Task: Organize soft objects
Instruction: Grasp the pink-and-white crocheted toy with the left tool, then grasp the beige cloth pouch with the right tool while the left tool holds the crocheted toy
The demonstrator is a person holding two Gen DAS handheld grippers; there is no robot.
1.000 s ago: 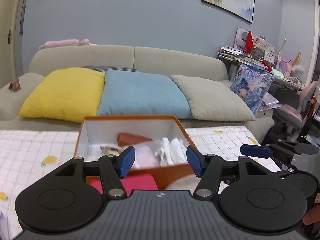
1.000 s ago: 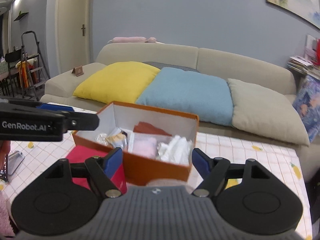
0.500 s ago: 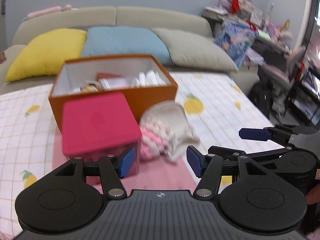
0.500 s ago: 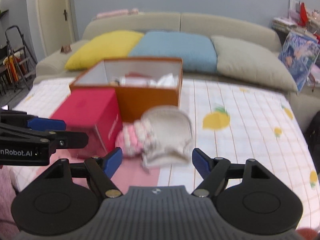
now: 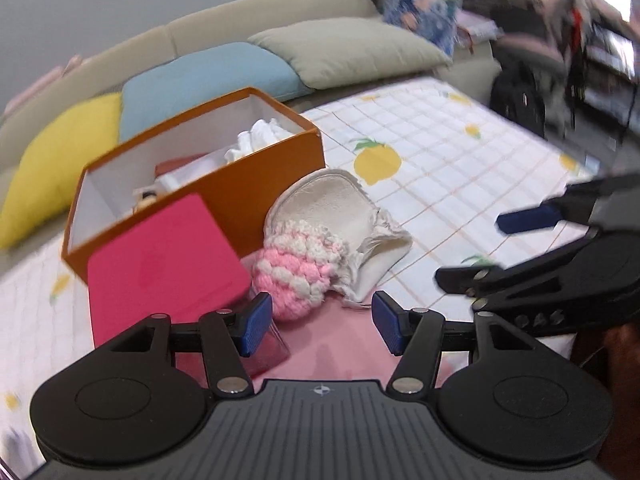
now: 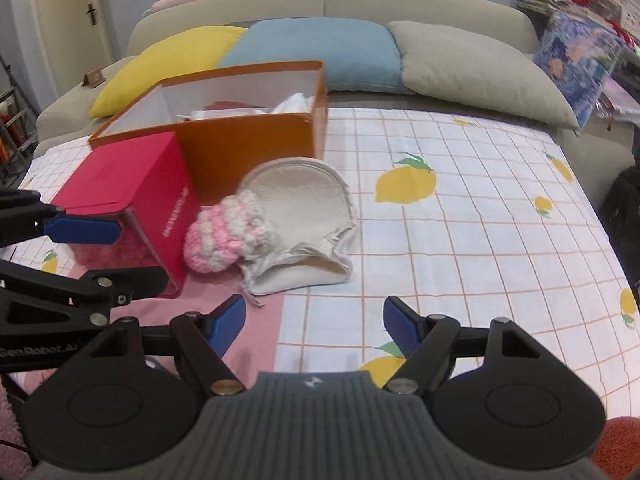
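Note:
A cream drawstring pouch [image 5: 326, 212] [image 6: 304, 196] lies on the table in front of an open orange box [image 5: 248, 184] [image 6: 256, 144]. A pink-and-white knitted soft item [image 5: 296, 272] [image 6: 218, 236] sticks halfway out of the pouch's mouth. My left gripper [image 5: 322, 326] [image 6: 104, 254] is open, just short of the knitted item, nothing between its fingers. My right gripper [image 6: 314, 320] [image 5: 500, 248] hangs open to the right of it, near the pouch's front edge, also empty.
A red lidded box [image 5: 160, 264] [image 6: 124, 176] stands left of the knitted item, against the orange box, which holds white cloth and small items. A pink mat [image 6: 260, 320] lies on the lemon-print tablecloth [image 6: 460, 220]. A sofa with cushions [image 6: 316, 52] is behind.
Both grippers have dropped and tipped down toward the table. The pouch and knitted item have come into view and now sit close. The left view has rolled.

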